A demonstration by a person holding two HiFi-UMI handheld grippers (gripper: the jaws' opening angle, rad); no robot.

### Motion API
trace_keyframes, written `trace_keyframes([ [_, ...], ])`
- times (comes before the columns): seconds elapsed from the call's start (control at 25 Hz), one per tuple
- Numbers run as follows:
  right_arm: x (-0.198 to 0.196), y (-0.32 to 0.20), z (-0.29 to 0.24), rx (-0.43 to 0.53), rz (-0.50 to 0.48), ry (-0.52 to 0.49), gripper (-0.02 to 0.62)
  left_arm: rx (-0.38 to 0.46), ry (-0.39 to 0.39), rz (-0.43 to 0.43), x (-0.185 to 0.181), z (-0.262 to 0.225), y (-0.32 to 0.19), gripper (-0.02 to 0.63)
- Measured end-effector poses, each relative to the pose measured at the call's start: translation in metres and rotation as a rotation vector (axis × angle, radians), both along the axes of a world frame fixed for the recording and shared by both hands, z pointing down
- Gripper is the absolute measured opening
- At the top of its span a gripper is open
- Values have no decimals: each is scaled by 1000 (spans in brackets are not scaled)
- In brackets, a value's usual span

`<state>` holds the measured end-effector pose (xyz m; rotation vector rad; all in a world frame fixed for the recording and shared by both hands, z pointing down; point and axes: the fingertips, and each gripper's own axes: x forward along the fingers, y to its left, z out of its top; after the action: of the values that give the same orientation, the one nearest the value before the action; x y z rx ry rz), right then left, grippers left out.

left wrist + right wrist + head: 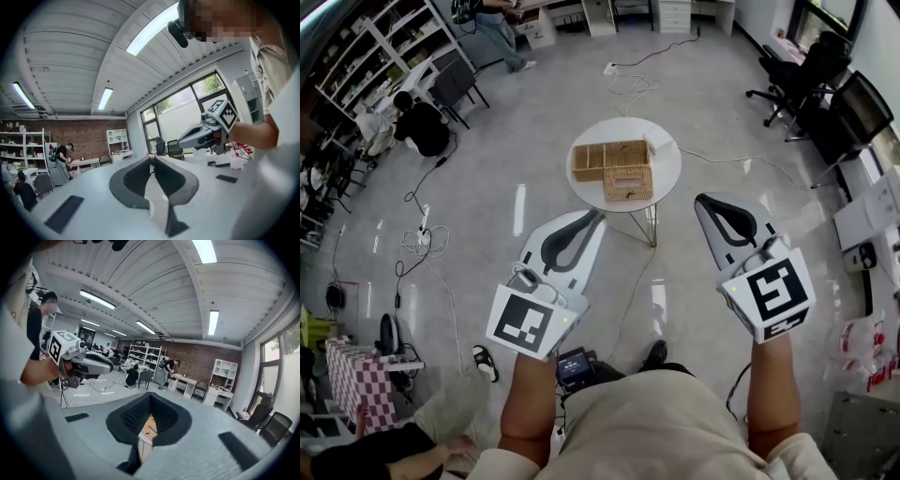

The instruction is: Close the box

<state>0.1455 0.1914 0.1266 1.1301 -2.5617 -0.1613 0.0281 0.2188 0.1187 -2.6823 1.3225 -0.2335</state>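
Observation:
A wicker box (612,169) lies open on a small round white table (667,171) ahead of me, its compartments showing and a woven part lying toward me. Both grippers are held in the air short of the table, touching nothing. My left gripper (599,215) is shut and empty, and it points toward the table's near edge. My right gripper (702,200) is also shut and empty, off to the table's right. In the right gripper view a sliver of the box (149,425) shows below the shut jaws, and the left gripper (86,363) hangs at the left.
The table stands on thin legs on a glossy floor with cables (431,239) trailing across it. Black office chairs (811,80) stand at the right. Shelves (366,56) and a crouching person (420,127) are at the far left, and a checkered cloth (361,380) lies at the lower left.

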Motion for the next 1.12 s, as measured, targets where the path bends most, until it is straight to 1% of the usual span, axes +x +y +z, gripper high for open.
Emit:
trace_keyframes([
  [0.24, 14, -17, 9, -9, -2, -4, -8, -11, -5, 8, 18, 8, -17, 32],
  [0.44, 16, -35, 17, -26, 22, 0, -7, -19, 5, 23, 18, 13, -41, 32],
  [0.8, 6, -81, 17, -28, 137, 20, -6, -9, 23, 136, 3, 11, -102, 32],
  [0.96, -7, -110, 16, -27, 183, 23, -7, -5, 33, 178, -10, 8, -136, 32],
  [1.12, -27, -140, 16, -36, 219, 20, -7, -21, 35, 208, -31, 10, -172, 32],
])
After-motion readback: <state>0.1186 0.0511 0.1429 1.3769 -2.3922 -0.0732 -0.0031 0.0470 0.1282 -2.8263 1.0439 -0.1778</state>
